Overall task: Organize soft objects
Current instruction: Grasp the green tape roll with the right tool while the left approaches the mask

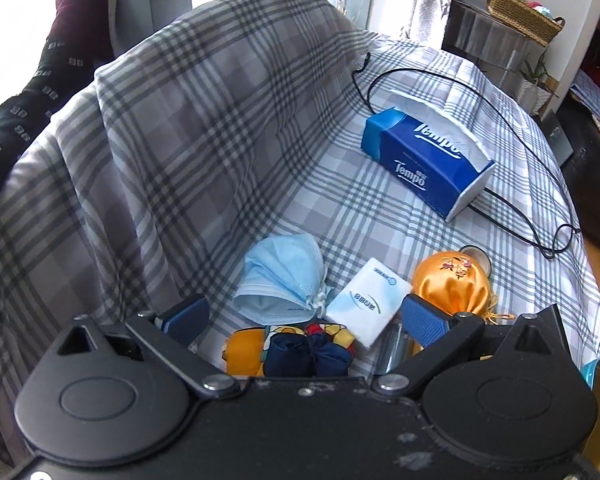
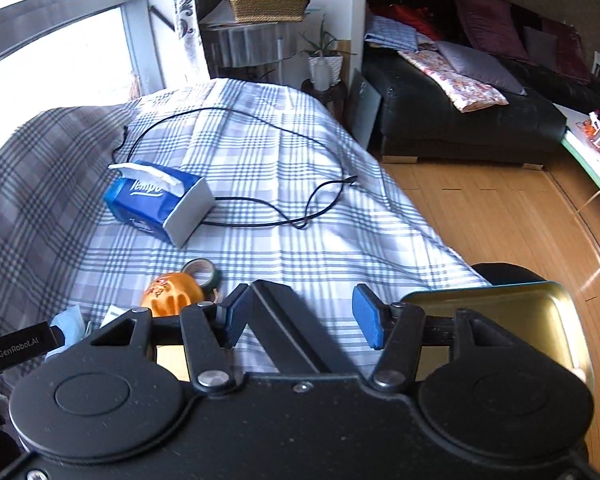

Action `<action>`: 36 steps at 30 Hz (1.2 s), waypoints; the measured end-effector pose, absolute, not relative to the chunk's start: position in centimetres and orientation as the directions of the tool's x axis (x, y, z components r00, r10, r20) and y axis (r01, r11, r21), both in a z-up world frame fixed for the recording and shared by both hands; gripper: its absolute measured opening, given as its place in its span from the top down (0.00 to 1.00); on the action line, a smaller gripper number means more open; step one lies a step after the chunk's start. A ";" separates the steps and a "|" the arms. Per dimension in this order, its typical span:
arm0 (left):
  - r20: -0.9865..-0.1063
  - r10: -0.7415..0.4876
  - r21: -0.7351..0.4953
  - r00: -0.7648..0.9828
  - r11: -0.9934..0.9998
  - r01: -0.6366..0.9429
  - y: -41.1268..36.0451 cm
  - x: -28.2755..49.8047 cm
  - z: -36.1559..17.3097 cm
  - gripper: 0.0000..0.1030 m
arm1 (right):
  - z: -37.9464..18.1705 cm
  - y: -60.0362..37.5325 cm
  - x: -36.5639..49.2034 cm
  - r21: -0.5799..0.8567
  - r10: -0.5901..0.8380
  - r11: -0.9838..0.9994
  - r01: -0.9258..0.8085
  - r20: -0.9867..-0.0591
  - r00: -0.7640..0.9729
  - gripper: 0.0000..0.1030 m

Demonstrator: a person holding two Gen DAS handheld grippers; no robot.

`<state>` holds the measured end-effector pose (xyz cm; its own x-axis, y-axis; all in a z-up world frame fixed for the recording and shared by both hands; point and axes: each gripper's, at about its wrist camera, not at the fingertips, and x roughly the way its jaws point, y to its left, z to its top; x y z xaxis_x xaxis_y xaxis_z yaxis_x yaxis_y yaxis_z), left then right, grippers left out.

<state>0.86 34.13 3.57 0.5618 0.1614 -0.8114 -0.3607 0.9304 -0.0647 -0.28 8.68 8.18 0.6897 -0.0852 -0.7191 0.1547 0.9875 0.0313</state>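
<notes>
1. Left gripper (image 1: 300, 316) hanging over the near end of the plaid-covered bed (image 1: 340, 208), jaws spread wide, nothing between the blue pads (image 1: 422, 314). Probably spread like that to fit around one of the bulkier soft bits just ahead.

2. Right below and between those fingers: a rolled navy, yellow and red fabric bundle (image 1: 300, 354), half tucked under the gripper body. Just ahead, a crumpled light-blue face mask (image 1: 284, 280), and touching its right side a white pocket tissue pack (image 1: 370, 304) lying tilted. Beyond the right finger, an orange satin pouch (image 1: 452, 284) with a roll of tape (image 1: 478, 258) peeking out behind it. All bunched close, looks like the pile to sort.

3. Further ahead and to the right, well apart from the pile: a blue Tempo tissue pack (image 1: 428, 164), a tissue poking out the top, with a black cable (image 1: 532, 184) looping around it.

4. Right gripper (image 2: 296, 318) also released and holding nothing, blue pads (image 2: 368, 320) well apart, pointing across the bed. Off to its right, near the bed's edge, an open gold tin (image 2: 512, 320), mostly hidden behind the finger linkage. Guessing that's the drop-off spot, parked there for a short carry.

5. Same pouch (image 2: 172, 294) and tape (image 2: 204, 274) sit just left of the right gripper's left finger, mask (image 2: 70, 324) further left.

6. Best guess at progress: early, tin looks empty from what shows, can't see the whole inside though.

7. Floppy mask and slick satin likely to slip, so a deep pinch seems smart.
</notes>
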 end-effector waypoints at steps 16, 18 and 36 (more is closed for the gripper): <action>-0.841 0.175 -0.093 0.511 0.885 -0.455 36.7 1.5 2.1 0.01 | 3.8 14.6 6.5 0.017 0.004 1.000 0.017 -0.807 0.591 0.47; -0.839 0.187 -0.079 0.511 0.887 -0.455 36.5 1.7 2.1 0.01 | 3.4 15.2 7.1 0.034 0.030 0.999 -0.004 -0.809 0.587 0.47; -0.856 0.174 -0.073 0.486 0.891 -0.448 36.4 2.4 0.9 0.01 | -1.4 18.8 15.5 0.016 -0.004 0.999 0.035 -0.865 0.502 0.47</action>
